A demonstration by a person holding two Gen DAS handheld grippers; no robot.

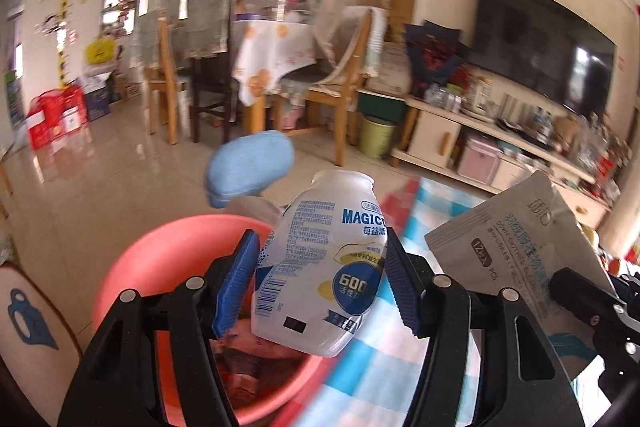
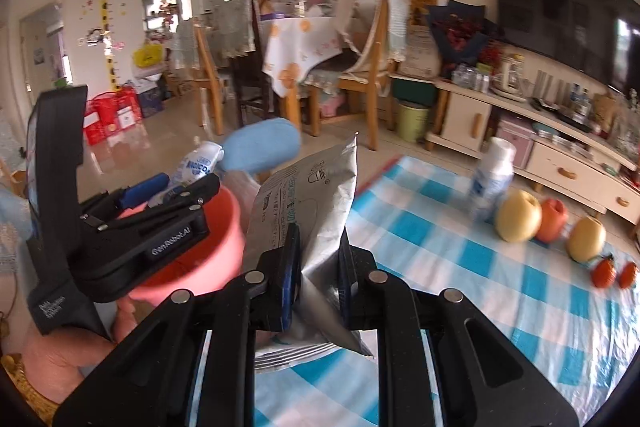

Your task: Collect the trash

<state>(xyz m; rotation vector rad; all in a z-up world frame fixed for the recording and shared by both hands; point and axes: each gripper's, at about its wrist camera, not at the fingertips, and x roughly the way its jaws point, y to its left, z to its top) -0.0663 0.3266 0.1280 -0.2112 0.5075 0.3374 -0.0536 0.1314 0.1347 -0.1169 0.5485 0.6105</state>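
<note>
Trash is in both grippers. The left gripper (image 1: 320, 283) is clamped on a white plastic drink bottle (image 1: 320, 267) with blue print, its blue pads pressing the bottle's sides; the bottle is held tilted above the near edge of a pink bin (image 1: 160, 259). The right gripper (image 2: 318, 283) is clenched on a crumpled silver wipes packet (image 2: 316, 211), which stands up between its pads over the desk (image 2: 440, 267), just right of the bin.

The left wrist view looks down into the bin, where dark reddish wrappers (image 1: 248, 367) lie at the bottom; it catches the packet only at its right edge. The right wrist view shows the bin from outside, with the left gripper and its bottle over the rim and the person's hand (image 2: 72, 347) below.

Only the right wrist view shows the blue-and-white checked cloth spreading to the right, with a second white bottle (image 2: 492, 179) standing on it, two yellow pears (image 2: 518, 215), an orange fruit (image 2: 552, 219) between them, and two small red fruits (image 2: 612, 273) nearer the edge.

A pale blue rounded object (image 1: 250, 163), blurred, sits behind the bin in both views.
</note>
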